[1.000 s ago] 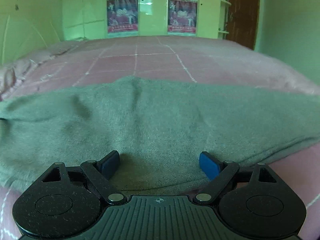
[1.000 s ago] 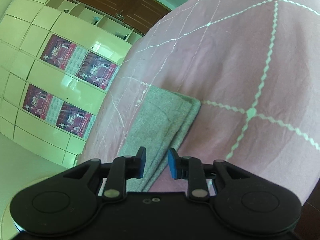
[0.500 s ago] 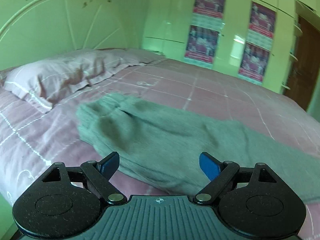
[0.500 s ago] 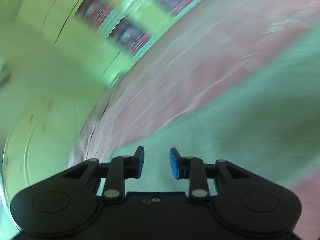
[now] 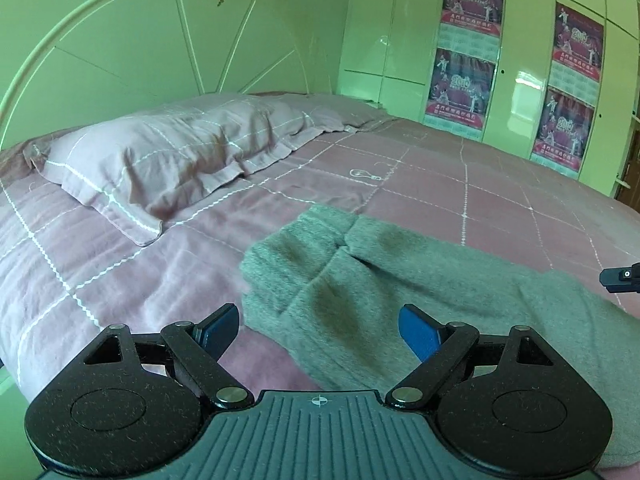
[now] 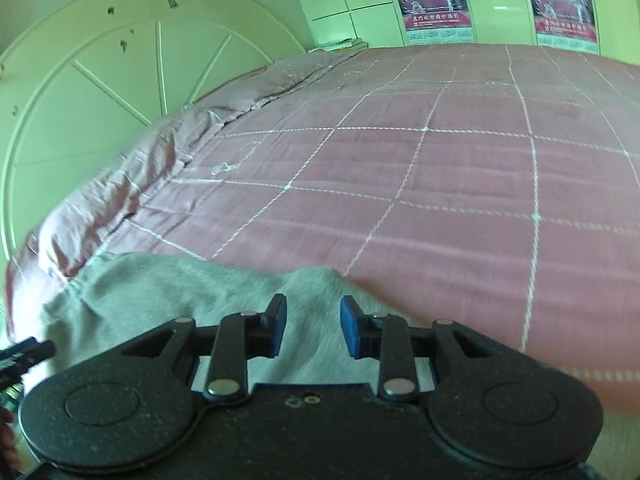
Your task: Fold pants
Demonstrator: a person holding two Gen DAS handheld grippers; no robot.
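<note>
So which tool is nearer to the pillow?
Left. The left tool is at the pants end next to the pillow; the right tool is over the pants farther along, away from it.

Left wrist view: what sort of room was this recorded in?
Most likely a home bedroom: a bed with a pink checked bedspread, a matching pillow against an arched headboard, and glossy wardrobe doors hung with posters.

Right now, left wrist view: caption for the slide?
Open left gripper above grey pants spread on a pink bed, pillow behind.
</note>
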